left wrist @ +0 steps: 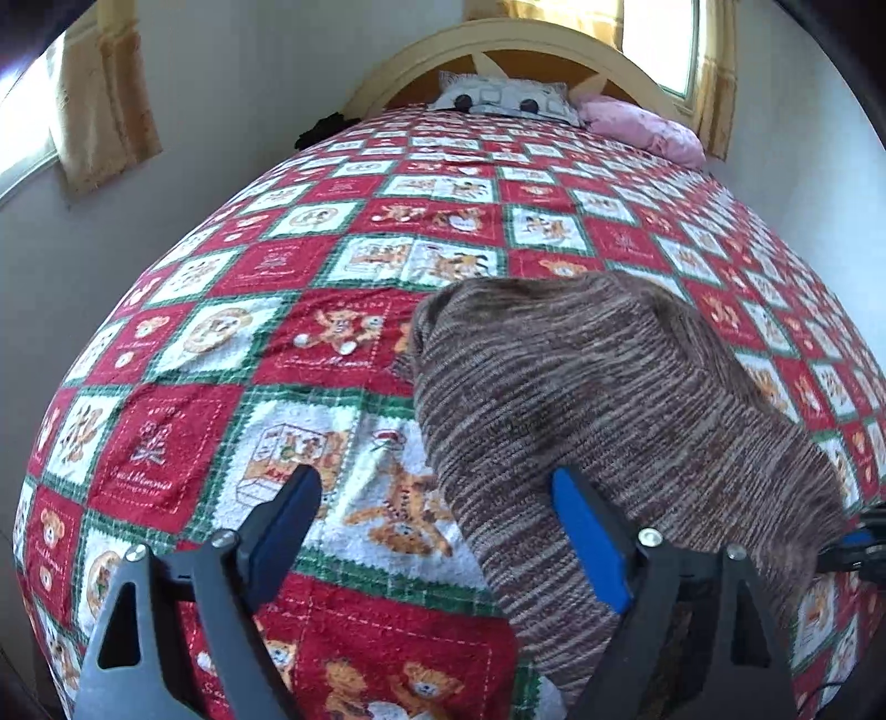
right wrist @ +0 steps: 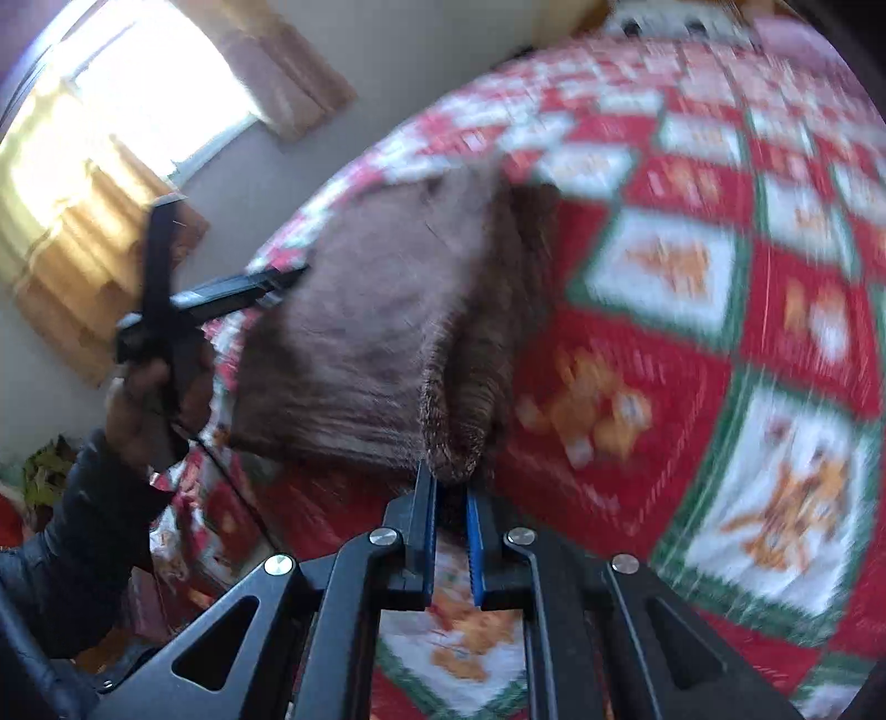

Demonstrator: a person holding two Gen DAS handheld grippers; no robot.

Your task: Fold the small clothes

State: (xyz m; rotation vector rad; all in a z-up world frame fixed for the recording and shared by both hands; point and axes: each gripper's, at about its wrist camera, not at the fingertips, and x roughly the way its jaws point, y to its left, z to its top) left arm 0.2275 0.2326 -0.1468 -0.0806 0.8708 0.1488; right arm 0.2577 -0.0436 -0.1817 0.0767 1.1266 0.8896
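Note:
A brown striped knit garment (left wrist: 609,399) lies on the patchwork bedspread (left wrist: 232,343), right of centre in the left wrist view. My left gripper (left wrist: 434,487) stands open over the garment's near left edge. Its right finger (left wrist: 587,531) is over the knit, its left finger (left wrist: 288,515) over bare bedspread, and nothing is pinched. In the blurred right wrist view my right gripper (right wrist: 448,482) is shut on a bunched near edge of the garment (right wrist: 376,332), which rises in a ridge from the jaws. A person's hand (right wrist: 138,399) holds the other tool at the garment's left side.
The bed carries a red, white and green teddy-bear cover (right wrist: 692,310). A grey patterned pillow (left wrist: 504,99) and a pink pillow (left wrist: 642,124) lie at the curved headboard (left wrist: 498,39). Curtained windows (right wrist: 138,111) and a wall border the bed's left side.

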